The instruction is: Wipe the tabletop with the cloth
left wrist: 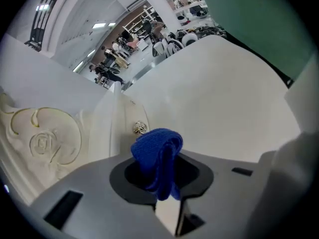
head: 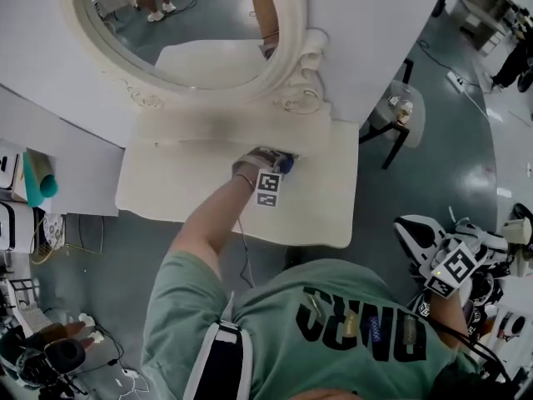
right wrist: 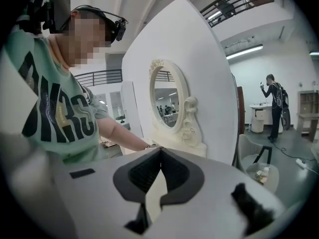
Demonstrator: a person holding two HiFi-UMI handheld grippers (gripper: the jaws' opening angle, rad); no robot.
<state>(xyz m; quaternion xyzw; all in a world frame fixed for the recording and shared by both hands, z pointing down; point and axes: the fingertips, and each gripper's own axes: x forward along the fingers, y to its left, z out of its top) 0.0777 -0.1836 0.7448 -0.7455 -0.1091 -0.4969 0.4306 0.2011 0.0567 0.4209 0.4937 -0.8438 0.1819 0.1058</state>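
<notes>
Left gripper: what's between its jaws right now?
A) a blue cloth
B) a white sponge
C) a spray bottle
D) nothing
A: the left gripper has its jaws shut on a folded blue cloth, with the white tabletop beyond it.

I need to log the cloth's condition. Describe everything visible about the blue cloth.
The cloth is deep blue, with a ribbed, woven-looking texture. It is bunched into a folded wad, pinched between the shut jaws of the left gripper, its looped end poking out past them. It is held over the back of the cream tabletop, near the base of the mirror and a small metal knob. Whether it touches the tabletop cannot be told.
</notes>
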